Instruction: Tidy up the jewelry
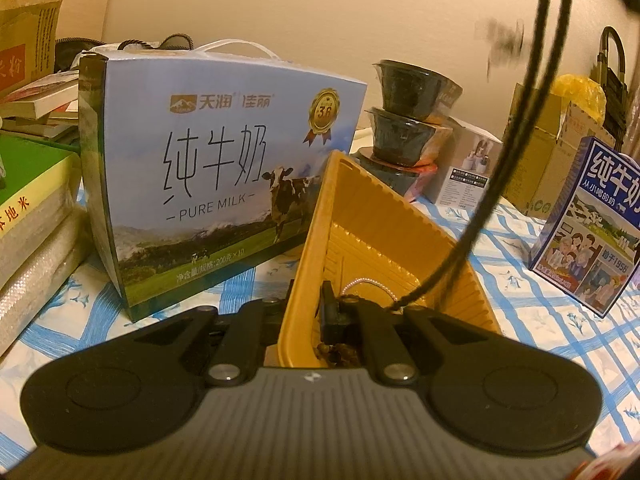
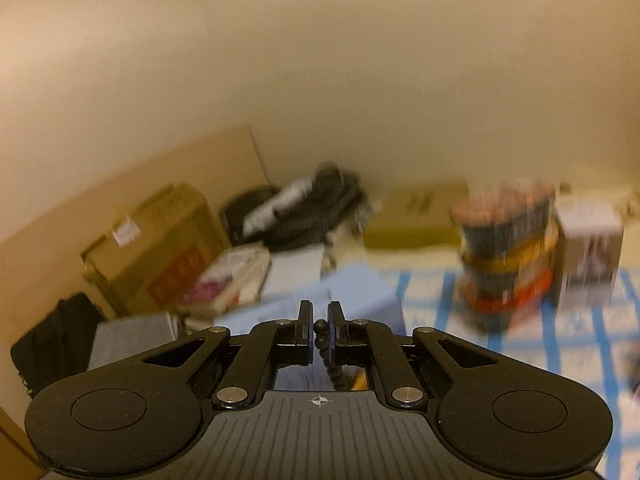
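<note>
In the left wrist view my left gripper is shut on the near wall of a yellow ribbed plastic tray, one finger inside and one outside. A thin pearl bracelet and some brown beads lie in the tray. A black bead necklace hangs from the top right down into the tray. In the right wrist view my right gripper is shut on that black bead necklace, held high above the table; the strand drops away below the fingers.
A blue checked cloth covers the table. A big blue milk carton box stands left of the tray, stacked black bowls behind it, a smaller milk box at right. Books and cardboard boxes crowd the far left.
</note>
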`<state>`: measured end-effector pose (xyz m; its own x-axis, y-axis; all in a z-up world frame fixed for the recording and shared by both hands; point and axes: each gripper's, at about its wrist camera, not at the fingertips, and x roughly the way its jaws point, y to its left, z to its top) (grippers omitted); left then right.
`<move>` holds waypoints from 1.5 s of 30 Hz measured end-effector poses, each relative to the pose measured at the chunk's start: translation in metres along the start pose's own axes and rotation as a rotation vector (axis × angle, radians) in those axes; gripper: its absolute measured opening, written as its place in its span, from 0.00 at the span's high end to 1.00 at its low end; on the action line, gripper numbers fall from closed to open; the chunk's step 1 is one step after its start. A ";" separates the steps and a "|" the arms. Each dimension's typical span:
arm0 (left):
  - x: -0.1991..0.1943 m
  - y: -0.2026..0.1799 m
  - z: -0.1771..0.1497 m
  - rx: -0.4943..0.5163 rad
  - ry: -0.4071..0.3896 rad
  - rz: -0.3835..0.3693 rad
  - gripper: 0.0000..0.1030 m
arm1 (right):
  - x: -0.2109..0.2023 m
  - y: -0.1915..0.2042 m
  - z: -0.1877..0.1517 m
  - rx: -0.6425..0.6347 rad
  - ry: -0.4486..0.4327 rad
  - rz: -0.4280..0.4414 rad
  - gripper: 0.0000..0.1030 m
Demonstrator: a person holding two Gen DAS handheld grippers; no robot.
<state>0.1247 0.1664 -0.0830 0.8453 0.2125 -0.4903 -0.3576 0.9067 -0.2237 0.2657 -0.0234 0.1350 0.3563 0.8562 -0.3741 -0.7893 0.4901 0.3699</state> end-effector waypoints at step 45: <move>0.003 0.000 -0.003 0.005 0.004 0.020 0.93 | 0.067 -0.074 -0.174 0.164 0.245 -0.278 0.36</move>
<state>0.1260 0.1655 -0.0868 0.8363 0.2296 -0.4978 -0.3729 0.9039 -0.2096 0.2612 -0.0304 -0.0654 0.3994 0.6329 -0.6633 -0.5828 0.7337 0.3493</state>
